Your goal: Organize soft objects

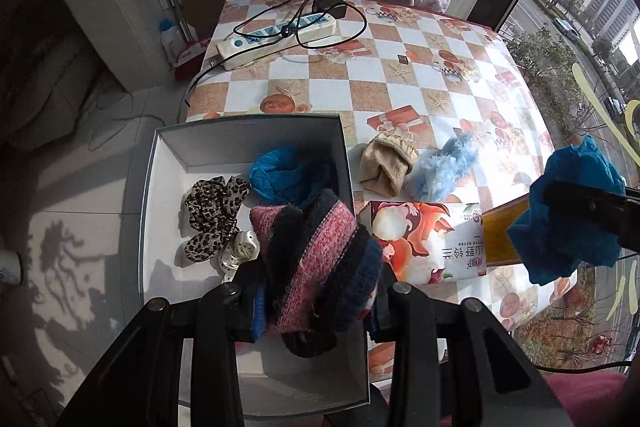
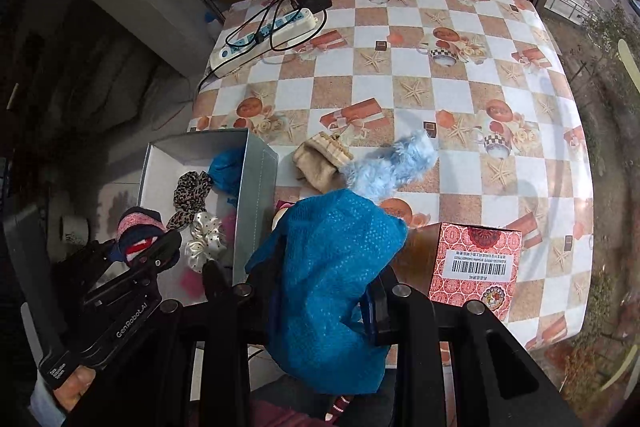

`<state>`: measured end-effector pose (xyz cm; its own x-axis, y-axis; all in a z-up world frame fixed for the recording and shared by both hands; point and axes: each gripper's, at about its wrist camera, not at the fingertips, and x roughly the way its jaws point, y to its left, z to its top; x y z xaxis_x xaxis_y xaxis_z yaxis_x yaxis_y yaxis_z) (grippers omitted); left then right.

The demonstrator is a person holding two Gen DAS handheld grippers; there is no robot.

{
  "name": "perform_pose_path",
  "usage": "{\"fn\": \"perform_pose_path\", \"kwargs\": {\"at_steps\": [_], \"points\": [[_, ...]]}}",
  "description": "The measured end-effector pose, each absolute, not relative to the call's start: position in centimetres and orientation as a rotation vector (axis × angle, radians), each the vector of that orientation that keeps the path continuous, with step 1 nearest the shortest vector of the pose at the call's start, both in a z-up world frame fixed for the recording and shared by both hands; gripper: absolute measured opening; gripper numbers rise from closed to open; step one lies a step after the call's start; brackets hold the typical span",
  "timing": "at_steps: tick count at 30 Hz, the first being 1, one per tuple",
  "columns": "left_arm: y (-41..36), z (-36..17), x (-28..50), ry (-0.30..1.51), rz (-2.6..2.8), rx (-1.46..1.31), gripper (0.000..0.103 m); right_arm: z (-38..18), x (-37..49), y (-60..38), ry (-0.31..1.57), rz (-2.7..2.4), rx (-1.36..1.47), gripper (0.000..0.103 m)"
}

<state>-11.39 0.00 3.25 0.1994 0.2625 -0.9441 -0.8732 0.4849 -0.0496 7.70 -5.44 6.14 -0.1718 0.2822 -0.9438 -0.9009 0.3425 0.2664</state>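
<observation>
While the left tongs (image 1: 316, 303) clamp a pink, black and navy striped knitted sock (image 1: 316, 255) above the open grey cardboard box (image 1: 256, 135), the right tongs (image 2: 320, 307) grip a teal blue cloth (image 2: 332, 267) just right of that box. Right of the box on the checkered counter (image 2: 440, 87) lie a beige sock (image 2: 320, 163) and a fluffy light-blue piece (image 2: 392, 167).

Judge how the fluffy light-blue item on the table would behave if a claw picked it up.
The fluffy light-blue item looks like long plush pile, so it would probably compress and sag, not hold shape. It likely weighs little for its bulk. Lying against the beige knit piece, it might drag that along when lifted.
</observation>
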Motion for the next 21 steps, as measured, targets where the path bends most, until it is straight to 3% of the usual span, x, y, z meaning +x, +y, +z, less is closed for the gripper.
{"fn": "perform_pose_path", "kwargs": {"at_steps": [21], "points": [[0.0, 2.3, -17.6, 1.036, 0.996, -0.824, 0.040, 5.5, 0.4, -2.4, 1.287, 1.327, -0.855, 0.032]]}}
